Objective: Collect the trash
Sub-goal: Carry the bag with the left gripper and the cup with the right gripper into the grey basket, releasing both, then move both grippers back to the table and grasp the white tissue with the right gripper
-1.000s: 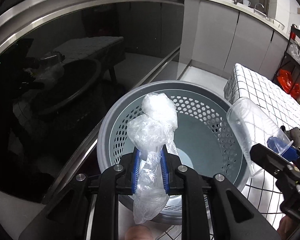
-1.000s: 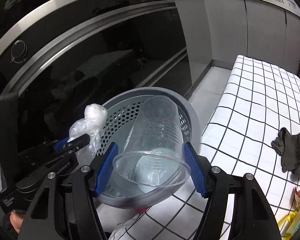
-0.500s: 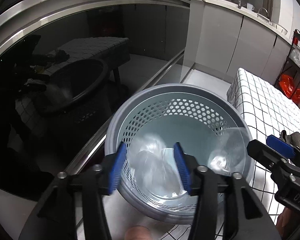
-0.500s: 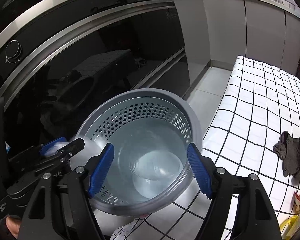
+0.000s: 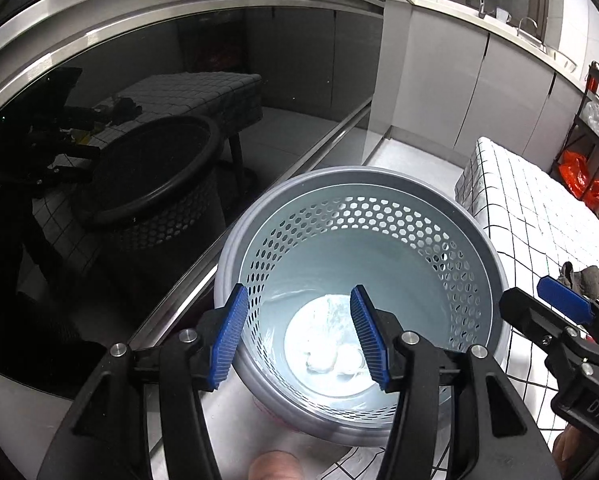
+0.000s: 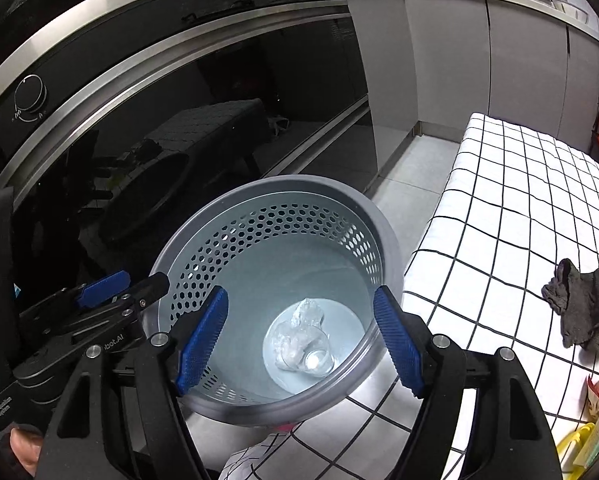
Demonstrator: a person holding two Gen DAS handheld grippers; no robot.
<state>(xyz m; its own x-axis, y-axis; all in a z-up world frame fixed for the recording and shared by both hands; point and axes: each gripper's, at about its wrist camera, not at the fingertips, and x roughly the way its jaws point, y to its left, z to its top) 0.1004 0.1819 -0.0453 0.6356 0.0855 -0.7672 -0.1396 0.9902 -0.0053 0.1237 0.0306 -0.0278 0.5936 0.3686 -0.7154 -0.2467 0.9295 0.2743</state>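
A grey perforated trash basket (image 5: 479,240) stands on the floor below both grippers; it also shows in the right wrist view (image 6: 387,236). At its bottom lie a crumpled clear plastic bag (image 5: 331,356) and a clear plastic cup, seen together in the right wrist view (image 6: 299,340). My left gripper (image 5: 299,340) is open and empty above the basket's near rim. My right gripper (image 6: 303,340) is open and empty above the basket. The right gripper also shows in the left wrist view (image 5: 559,320), and the left gripper in the right wrist view (image 6: 111,296).
A black glass oven front (image 5: 139,140) with a steel trim is on the left. A table with a white checked cloth (image 6: 519,220) is on the right, with a dark grey rag (image 6: 579,304) and colourful wrappers (image 6: 595,412) on it. Grey cabinets (image 5: 459,80) stand behind.
The left gripper opened and dropped the plastic bag; the right gripper opened and dropped the cup. Both now lie at the bottom of the basket.
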